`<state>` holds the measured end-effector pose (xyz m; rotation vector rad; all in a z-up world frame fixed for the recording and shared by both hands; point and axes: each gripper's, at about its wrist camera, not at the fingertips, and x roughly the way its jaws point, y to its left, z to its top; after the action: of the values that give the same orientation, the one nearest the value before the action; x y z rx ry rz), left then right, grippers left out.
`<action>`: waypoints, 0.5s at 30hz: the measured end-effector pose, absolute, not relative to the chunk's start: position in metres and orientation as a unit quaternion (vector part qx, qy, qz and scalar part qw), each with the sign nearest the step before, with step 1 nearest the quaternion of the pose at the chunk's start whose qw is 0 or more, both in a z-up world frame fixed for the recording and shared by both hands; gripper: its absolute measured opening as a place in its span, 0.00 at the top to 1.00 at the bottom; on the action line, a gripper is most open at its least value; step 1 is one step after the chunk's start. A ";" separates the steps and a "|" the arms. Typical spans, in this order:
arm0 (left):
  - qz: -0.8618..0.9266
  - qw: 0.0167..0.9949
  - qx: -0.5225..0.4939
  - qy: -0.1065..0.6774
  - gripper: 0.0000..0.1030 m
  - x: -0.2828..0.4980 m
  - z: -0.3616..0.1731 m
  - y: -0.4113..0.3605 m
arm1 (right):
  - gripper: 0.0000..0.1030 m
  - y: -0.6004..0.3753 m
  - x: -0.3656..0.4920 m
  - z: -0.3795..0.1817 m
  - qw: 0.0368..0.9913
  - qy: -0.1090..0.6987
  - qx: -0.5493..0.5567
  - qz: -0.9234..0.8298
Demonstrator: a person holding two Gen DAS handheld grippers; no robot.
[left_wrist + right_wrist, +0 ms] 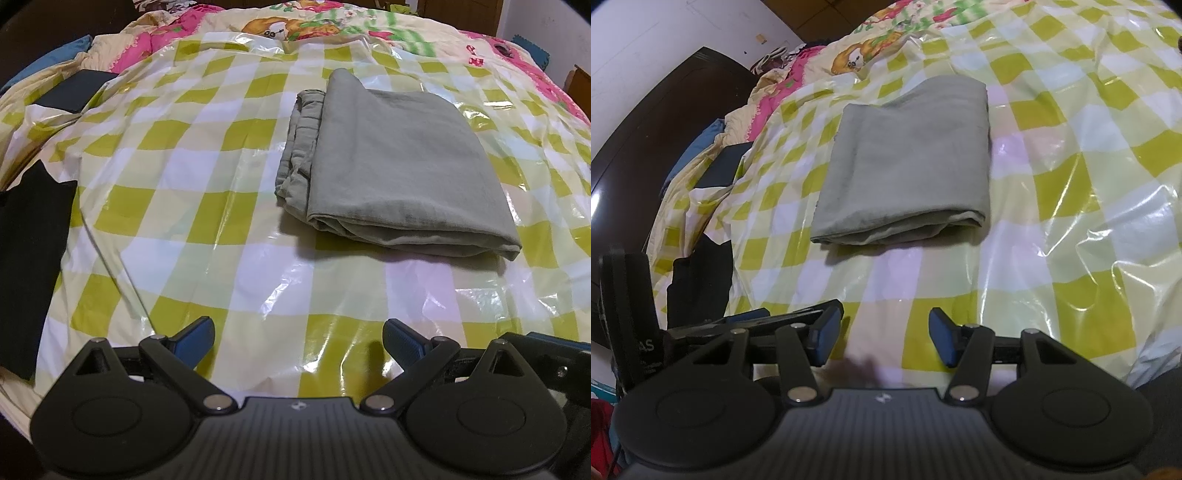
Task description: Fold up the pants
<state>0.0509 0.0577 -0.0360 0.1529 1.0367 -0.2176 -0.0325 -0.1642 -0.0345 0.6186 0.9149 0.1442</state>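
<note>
The grey-green pants point(391, 166) lie folded into a compact rectangle on the green-and-white checked plastic sheet point(177, 206). They also show in the right wrist view point(908, 166), ahead of the gripper. My left gripper point(299, 345) is open and empty, low over the sheet, well short of the pants. My right gripper point(882, 338) is open and empty, also short of the pants. Part of the left gripper point(757, 321) shows at the right gripper's left side.
A black garment point(33, 266) lies at the sheet's left edge, and shows in the right wrist view point(698, 280). A dark flat object point(77, 90) lies far left. A colourful cartoon quilt point(295, 22) covers the bed beyond. A dark wooden headboard point(653, 133) stands at left.
</note>
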 end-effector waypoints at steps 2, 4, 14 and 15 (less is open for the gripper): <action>-0.100 0.860 0.077 0.494 0.00 0.051 -0.037 0.057 | 0.46 -0.165 -0.032 -0.035 0.849 0.434 0.293 0.069; -0.106 0.859 0.076 0.495 0.00 0.052 -0.036 0.058 | 0.46 -0.164 -0.033 -0.035 0.849 0.435 0.293 0.068; -0.119 0.860 0.068 0.491 0.00 0.050 -0.032 0.060 | 0.45 -0.162 -0.033 -0.035 0.850 0.434 0.292 0.066; -0.119 0.860 0.065 0.492 0.00 0.050 -0.032 0.061 | 0.45 -0.162 -0.033 -0.035 0.850 0.434 0.291 0.066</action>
<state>0.0501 0.0606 -0.0320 0.1374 1.0324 -0.2489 -0.0327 -0.1618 -0.0346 0.6136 0.9140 0.1389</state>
